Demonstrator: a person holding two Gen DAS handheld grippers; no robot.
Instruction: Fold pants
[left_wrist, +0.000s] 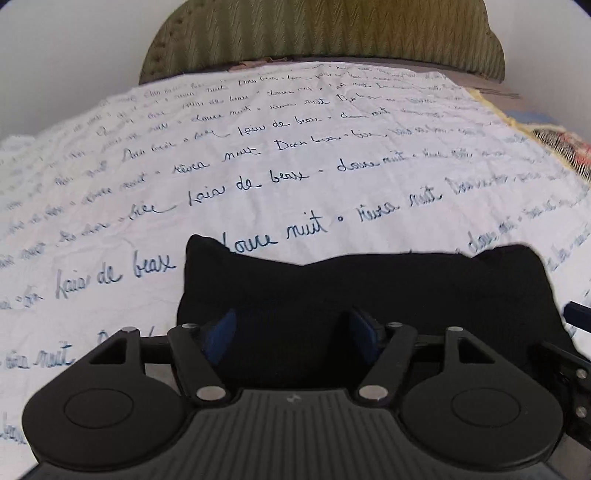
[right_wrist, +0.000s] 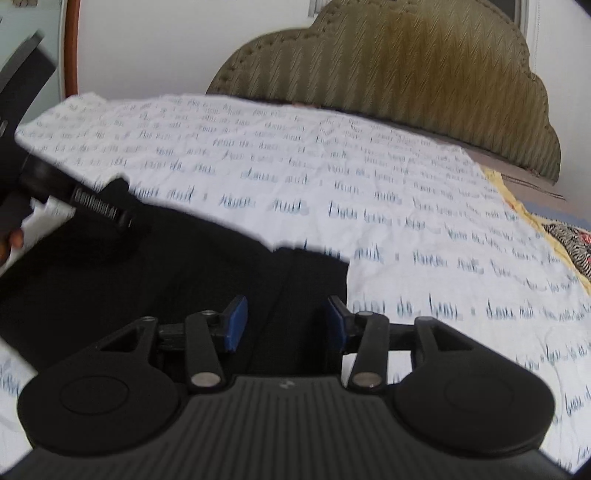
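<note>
The black pants (left_wrist: 369, 288) lie on a bed, on top of a white sheet (left_wrist: 258, 166) that is printed with lines of blue handwriting. In the left wrist view the garment looks like a compact dark block with its long axis running from left to right across the picture. Its far edge faces the olive-green padded headboard (left_wrist: 321, 37), and two corners of that edge rise a little, one at the left and one at the right.

The left gripper (left_wrist: 291, 332) is directly above the near part of the pants. Its jaws stand fairly wide and its blue pads (left_wrist: 221, 332) are apart from each other. Only dark cloth is visible behind the gap, and the pads do not press on any fold.

In the right wrist view, which is somewhat blurred, the pants (right_wrist: 166, 266) stretch from the lower middle toward the left edge of the picture. Their right border ends just past the gripper, where the white sheet (right_wrist: 406, 221) begins. A seam or fold line runs from the far edge down toward the camera. The right gripper (right_wrist: 286, 323) is over this right end with its jaws at a middle width, and the pads (right_wrist: 236, 325) hold nothing. The left gripper (right_wrist: 99, 206) appears at the upper left of this view, over the far left part of the pants, with a part of a hand (right_wrist: 14, 240) beside it. The headboard (right_wrist: 406, 74) stands behind the bed.
</note>
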